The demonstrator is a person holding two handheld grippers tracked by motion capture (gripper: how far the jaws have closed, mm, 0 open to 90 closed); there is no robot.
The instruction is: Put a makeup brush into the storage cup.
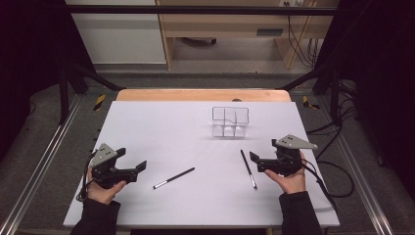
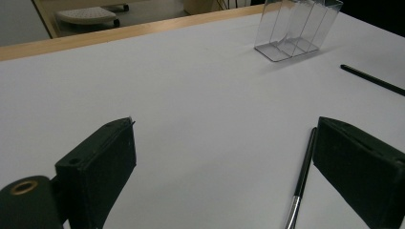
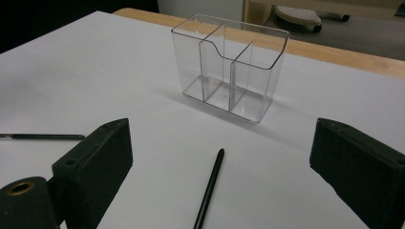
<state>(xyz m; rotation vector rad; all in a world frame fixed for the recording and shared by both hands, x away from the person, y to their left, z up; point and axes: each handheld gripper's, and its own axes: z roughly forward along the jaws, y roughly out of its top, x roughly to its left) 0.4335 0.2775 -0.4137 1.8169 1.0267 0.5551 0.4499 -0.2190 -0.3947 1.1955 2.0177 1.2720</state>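
On the white table (image 1: 147,122), 2 slim black brushes lie flat, each just ahead of a hand, and the clear 3-compartment organizer (image 1: 230,121) stands empty toward 12 o'clock. The right gripper (image 1: 255,162), fingers spread and holding nothing, sits just beside the right brush (image 1: 248,169), whose long axis runs from 12 to 6 o'clock. The left gripper (image 1: 138,170), likewise spread and empty, points toward 3 o'clock at the left brush (image 1: 173,177), which slants from 2 to 8 o'clock.

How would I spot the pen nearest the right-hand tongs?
Start at the white table and find the clear organizer. Just in front of it, slightly right, lies a black pen, pointing almost straight toward it; the other pen lies slanted, further left.
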